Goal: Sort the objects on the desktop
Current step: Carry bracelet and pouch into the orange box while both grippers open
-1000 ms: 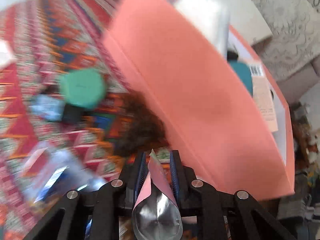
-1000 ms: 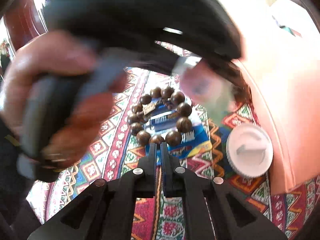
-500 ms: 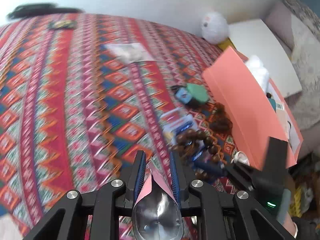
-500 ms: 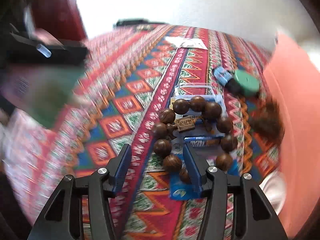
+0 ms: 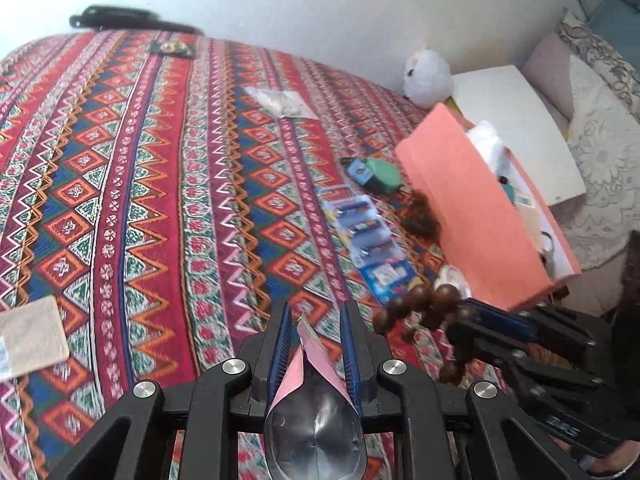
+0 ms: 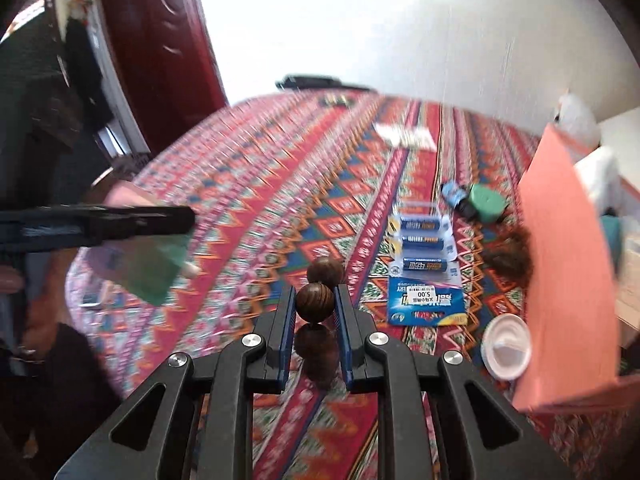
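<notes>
My left gripper (image 5: 316,320) is shut on a pink and silver foil pouch (image 5: 316,408) and holds it above the patterned cloth. It also shows in the right wrist view (image 6: 120,220), with the pouch (image 6: 152,268) hanging below it. My right gripper (image 6: 315,300) is shut on a brown wooden bead bracelet (image 6: 315,302) lifted off the cloth; the bracelet (image 5: 424,300) hangs from it in the left wrist view. The salmon box (image 5: 472,208) stands at the right with several items inside.
A blue battery blister pack (image 6: 424,276), a green-capped item (image 6: 486,202), a white lid (image 6: 506,346) and a brown tuft (image 6: 510,256) lie beside the box. A clear packet (image 5: 284,102), a tan card (image 5: 30,338) and a white plush (image 5: 428,76) lie farther off.
My right gripper closed on the bead bracelet and lifted it off the battery pack. My left gripper drew back from the box and higher, still holding the pouch.
</notes>
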`<state>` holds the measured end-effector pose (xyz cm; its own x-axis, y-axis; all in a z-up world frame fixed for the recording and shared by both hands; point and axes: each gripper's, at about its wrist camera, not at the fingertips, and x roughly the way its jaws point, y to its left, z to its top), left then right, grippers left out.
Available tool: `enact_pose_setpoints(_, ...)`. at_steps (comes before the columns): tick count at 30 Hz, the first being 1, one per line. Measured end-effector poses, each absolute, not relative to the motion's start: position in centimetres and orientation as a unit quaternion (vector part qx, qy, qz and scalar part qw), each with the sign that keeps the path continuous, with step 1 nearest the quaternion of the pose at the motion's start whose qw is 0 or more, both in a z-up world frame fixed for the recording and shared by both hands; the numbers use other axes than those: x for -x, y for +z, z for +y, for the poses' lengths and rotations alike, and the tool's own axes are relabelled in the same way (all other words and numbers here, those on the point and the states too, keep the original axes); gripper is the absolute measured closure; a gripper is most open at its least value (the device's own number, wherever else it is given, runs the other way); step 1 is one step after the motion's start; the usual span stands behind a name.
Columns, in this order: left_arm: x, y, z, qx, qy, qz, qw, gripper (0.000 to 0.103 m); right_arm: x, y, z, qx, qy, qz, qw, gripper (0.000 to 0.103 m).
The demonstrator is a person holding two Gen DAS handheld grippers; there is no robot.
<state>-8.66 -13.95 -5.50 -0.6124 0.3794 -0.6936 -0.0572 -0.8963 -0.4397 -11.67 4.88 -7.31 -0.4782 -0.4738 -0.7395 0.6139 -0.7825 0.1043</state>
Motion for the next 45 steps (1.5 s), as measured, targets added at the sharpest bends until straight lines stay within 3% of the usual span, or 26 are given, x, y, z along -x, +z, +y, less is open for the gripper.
enact_pose_setpoints(9,2.4,-1.6,-9.8,0.388,0.894,-0.159,0.156,0.084,-1.2,0.9,8.5,-0.330,-0.882,0.103,0.319,0.084)
enact_pose_setpoints(24,3.2,6.2,5.2,0.344,0.895,-0.052,0.280,0.084,-7.2,7.7,19.8,-0.248,-0.944,0.069,0.205,0.083)
enact_pose_setpoints(35,15.3,7.6,16.7,0.343,0.890,-0.001,0.299,0.084,-0.9,10.3,31.6,-0.206,-0.974,0.026,0.089,0.083)
enact_pose_setpoints(45,27.7,7.4,26.4,0.350,0.888,0.040,0.294,0.084,13.7,8.6,40.4,-0.229,-0.971,-0.013,0.060,0.083)
